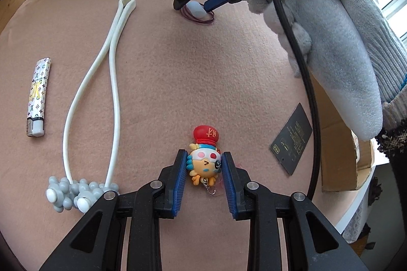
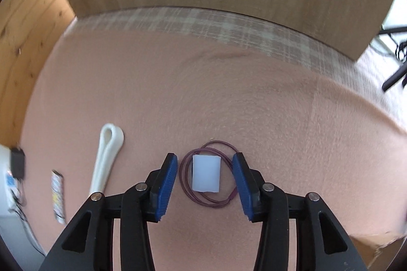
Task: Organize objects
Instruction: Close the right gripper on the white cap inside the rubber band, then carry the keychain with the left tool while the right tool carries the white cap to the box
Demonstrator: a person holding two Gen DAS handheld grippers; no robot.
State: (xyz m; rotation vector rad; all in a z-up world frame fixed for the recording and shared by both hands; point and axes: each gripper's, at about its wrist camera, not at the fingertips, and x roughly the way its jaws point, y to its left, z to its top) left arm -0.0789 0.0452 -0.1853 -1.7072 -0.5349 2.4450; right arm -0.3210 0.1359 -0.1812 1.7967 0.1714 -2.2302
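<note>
Left wrist view, left to right: patterned lighter point(image 1: 38, 98) lies flat near the left edge of the pink felt surface point(image 1: 178, 72). Beside it the white silicone strap point(image 1: 112, 82) runs long across the cloth, its looped end far from you and its near end at the grey knobby toy point(image 1: 73, 192), which sits just left of your left gripper point(image 1: 204, 164).

Left jaws are part open, straddling the cartoon keychain charm point(image 1: 204, 156). The left pad looks in contact with the charm's edge, the right pad is at or just off it; can't tell if you've got a real pinch. The charm lies on the surface, red hat pointing away from you, metal ring toward you.

Right of that, a black card point(image 1: 291, 138) lies flat near the surface's edge, with a cardboard box point(image 1: 338, 159) beyond the edge. Your gloved hand point(image 1: 338, 37) holds the right gripper point(image 2: 204, 175) at the far side.

Right wrist view: lighter and strap loop on the left. Right jaws are wide open, holding nothing, one pad on each side of the white block point(image 2: 206, 173), both clear of it. The block sits on the surface inside a coil of thin purple cord point(image 2: 187, 188). View is slightly motion-blurred.
</note>
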